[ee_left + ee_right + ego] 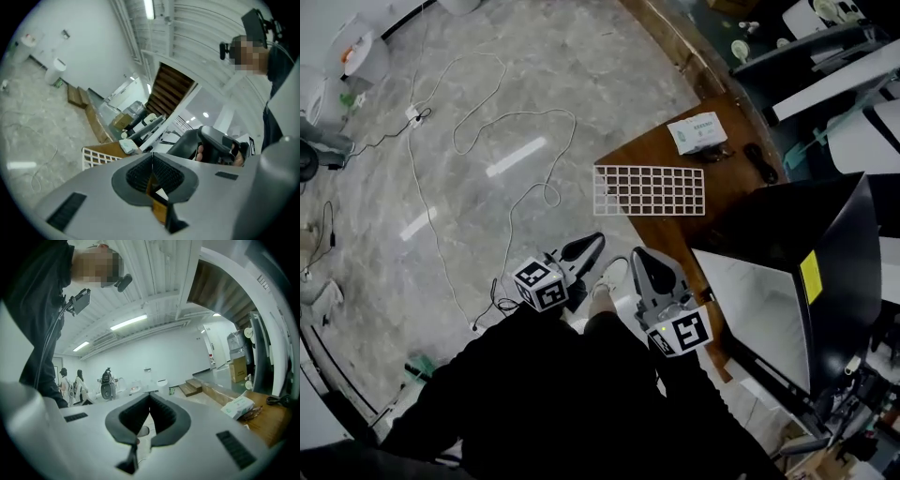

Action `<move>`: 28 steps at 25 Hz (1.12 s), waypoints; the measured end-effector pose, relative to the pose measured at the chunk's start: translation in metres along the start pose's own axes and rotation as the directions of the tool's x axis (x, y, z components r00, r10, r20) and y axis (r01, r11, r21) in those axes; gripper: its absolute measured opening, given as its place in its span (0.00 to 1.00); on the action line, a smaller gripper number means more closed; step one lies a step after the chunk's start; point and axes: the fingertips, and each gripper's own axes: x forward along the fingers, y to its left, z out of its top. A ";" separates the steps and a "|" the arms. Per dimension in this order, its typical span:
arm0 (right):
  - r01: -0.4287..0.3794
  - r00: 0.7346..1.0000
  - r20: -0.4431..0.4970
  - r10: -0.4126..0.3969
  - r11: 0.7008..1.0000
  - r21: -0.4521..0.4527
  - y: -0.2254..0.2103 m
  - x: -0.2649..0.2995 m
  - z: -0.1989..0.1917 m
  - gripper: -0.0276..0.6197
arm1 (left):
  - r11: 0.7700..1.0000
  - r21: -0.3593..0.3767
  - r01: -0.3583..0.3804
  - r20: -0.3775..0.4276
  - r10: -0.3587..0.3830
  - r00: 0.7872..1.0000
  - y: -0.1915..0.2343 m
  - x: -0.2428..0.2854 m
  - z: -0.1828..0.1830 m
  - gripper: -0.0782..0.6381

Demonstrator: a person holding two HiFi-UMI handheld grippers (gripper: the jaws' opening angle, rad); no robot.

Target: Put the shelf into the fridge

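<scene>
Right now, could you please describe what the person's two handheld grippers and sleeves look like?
The left gripper and right gripper are grey plastic, each with two tapering jaws lined with black ribbed pads. Each carries a white cube printed with black square markers. The person wears a black long-sleeved top.

Bright, even light from ceiling strip lights (127,322); glare streaks on the marble floor (516,157). Gripper views fisheye-warped, dark corners; left gripper (152,161) soft up close.
</scene>
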 end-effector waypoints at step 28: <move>0.007 0.986 -0.169 0.017 0.990 0.143 -0.109 -0.005 -0.098 0.05 | 0.757 -0.651 -0.060 0.278 0.312 0.908 0.208 0.085 -0.121 0.41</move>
